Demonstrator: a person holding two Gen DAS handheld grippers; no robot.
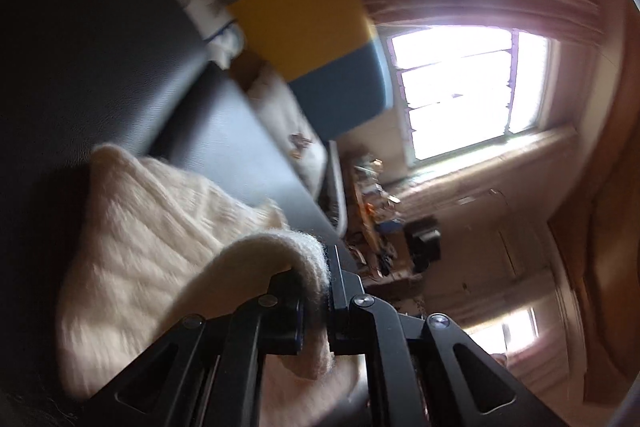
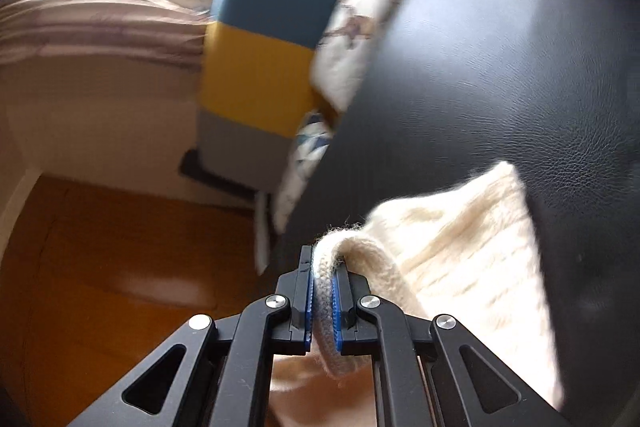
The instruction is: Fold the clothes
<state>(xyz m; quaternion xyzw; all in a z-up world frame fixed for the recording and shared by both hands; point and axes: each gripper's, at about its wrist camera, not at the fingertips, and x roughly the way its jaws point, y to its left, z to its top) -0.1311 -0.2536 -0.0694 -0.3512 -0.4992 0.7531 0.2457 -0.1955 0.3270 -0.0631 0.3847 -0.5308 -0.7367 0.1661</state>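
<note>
A cream knitted sweater (image 1: pixel 152 227) lies on a black leather surface (image 1: pixel 80 47). My left gripper (image 1: pixel 318 291) is shut on a thick folded edge of the sweater, which curls over its left finger. In the right wrist view the same cream sweater (image 2: pixel 460 251) spreads to the right over the black leather surface (image 2: pixel 500 67). My right gripper (image 2: pixel 323 291) is shut on another rolled edge of it, pinched between the blue pads (image 2: pixel 308 303). Both views are tilted and blurred.
A grey, yellow and blue block cushion (image 1: pixel 300 19) stands at the far edge of the leather, also seen as the cushion (image 2: pixel 260 59) in the right view, with white patterned fabric (image 2: pixel 348 39) beside it. Orange wooden floor (image 2: pixel 100 267), a bright window (image 1: pixel 468 87) and a cluttered shelf (image 1: pixel 372 195) lie beyond.
</note>
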